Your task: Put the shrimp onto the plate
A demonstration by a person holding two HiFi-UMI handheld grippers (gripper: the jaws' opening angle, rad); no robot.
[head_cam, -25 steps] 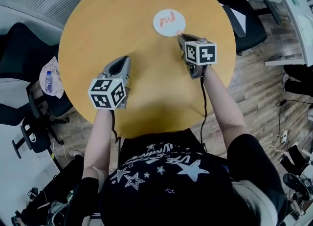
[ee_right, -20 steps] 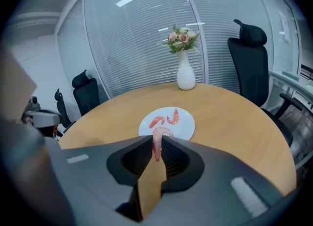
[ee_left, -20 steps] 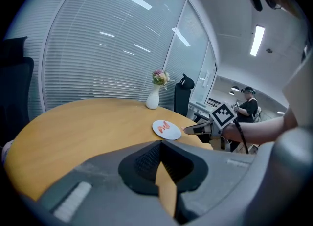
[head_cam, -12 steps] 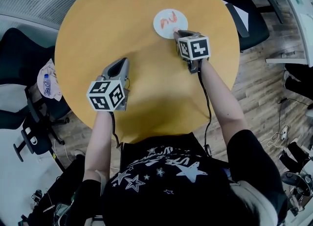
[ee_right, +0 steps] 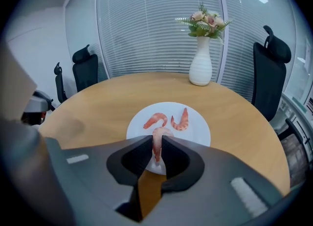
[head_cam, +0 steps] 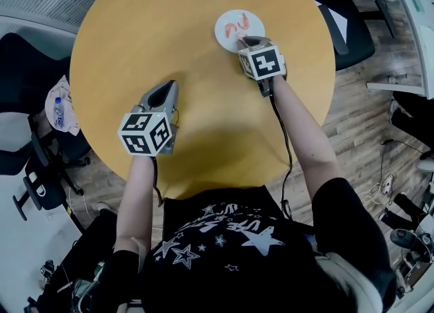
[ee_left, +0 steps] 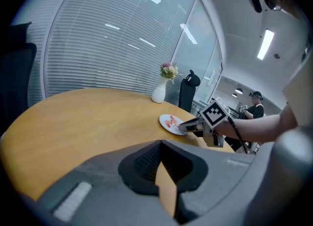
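Right gripper [ee_right: 156, 147]: we clamp one shrimp [ee_right: 157, 137] over the plate [ee_right: 198, 131], to drop it beside two plated shrimp [ee_right: 155, 120].
Left gripper [ee_left: 161, 165]: jaws together, empty; we hold it aside, unneeded.

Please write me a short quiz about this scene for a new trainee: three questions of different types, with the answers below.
1. True or false: the right gripper has a shrimp pinched between its jaws, above the plate.
2. How many other shrimp already lie on the plate?
3. In the right gripper view, what stands on the table behind the plate?
A. a vase with flowers
B. a water bottle
C. a cup

Key
1. True.
2. Two, side by side: one on the left and one on the right.
3. A.
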